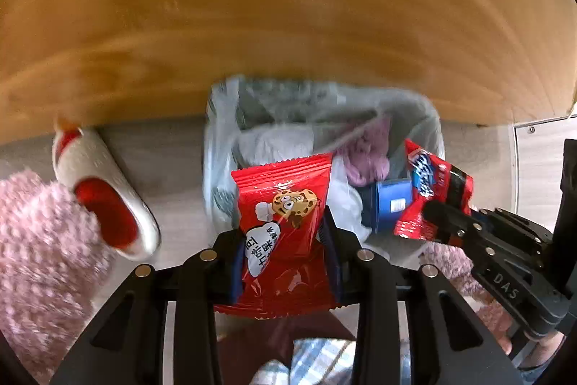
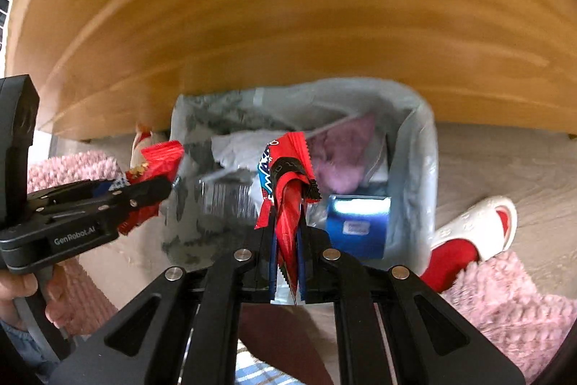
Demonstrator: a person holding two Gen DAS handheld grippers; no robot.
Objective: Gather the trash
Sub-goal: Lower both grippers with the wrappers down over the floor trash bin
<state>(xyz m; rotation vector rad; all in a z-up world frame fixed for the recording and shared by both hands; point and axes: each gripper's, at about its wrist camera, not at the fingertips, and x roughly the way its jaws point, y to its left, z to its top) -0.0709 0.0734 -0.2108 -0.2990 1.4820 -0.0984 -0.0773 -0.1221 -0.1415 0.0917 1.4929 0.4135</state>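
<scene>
Over the lined grey trash bin [image 1: 429, 118], left gripper [image 1: 285, 233] pinches the red cookie wrapper [image 1: 285, 201]; right gripper [image 2: 288, 240] at 3 o'clock clamps a crumpled red snack wrapper [image 2: 288, 204]. Drop step (probably): spread the fingers over the opening.

pale grey wood-look floor [image 1: 173, 150] ran under an orange-brown wooden furniture panel [image 1: 274, 9]; fluffy pink rug [image 2: 512, 305] lay nr it, w/ warm, even light.

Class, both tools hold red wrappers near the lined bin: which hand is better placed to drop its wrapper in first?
Probably right: its wrapper hangs over the bin opening; the left's wrapper sits nearer the rim.
</scene>
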